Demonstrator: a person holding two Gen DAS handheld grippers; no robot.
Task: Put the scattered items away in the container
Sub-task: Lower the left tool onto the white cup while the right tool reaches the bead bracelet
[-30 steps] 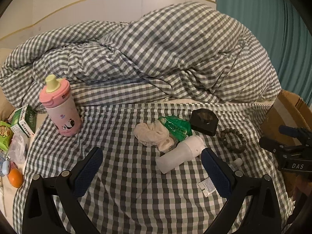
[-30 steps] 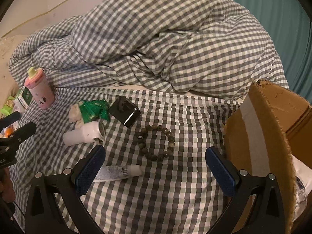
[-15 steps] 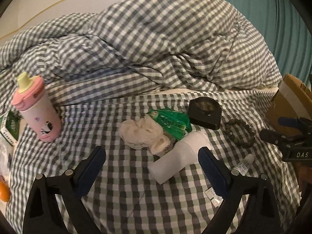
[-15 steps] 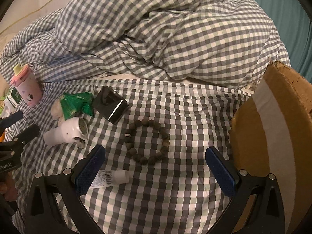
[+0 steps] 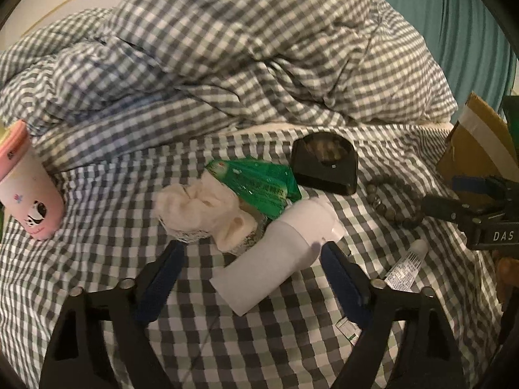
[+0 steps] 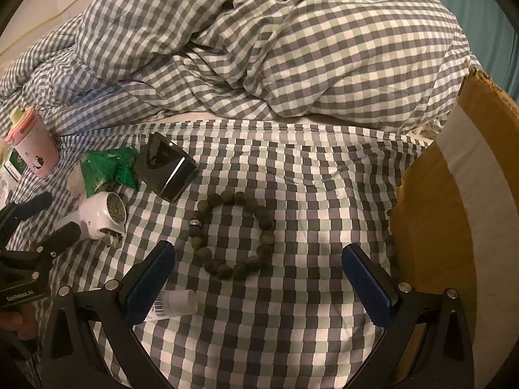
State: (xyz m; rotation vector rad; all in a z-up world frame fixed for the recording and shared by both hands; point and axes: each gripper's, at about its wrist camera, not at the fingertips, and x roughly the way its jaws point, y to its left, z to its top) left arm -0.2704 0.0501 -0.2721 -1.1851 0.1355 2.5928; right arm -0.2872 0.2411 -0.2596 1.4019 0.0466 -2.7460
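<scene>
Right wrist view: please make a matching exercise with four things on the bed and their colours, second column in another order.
Things:
1. bead bracelet
2. drinking bottle
3. plug-in device
4. crumpled packet

Colours:
a. green
b. white
c. dark olive brown
d. pink

Pairs: 1-c, 2-d, 3-b, 4-a

Left gripper (image 5: 249,269): black plastic frame, triangular cut-outs in both finger arms, silver screw heads along the top edges, dark blue ribbed pads (image 5: 343,282). Right gripper (image 6: 258,275): same black frame, same silver screws, blue textured pads (image 6: 366,287). Seen from the opposite wrist cameras: white lettering "DAS" on the right body, "GenRobot.AI" on the left body.
</scene>
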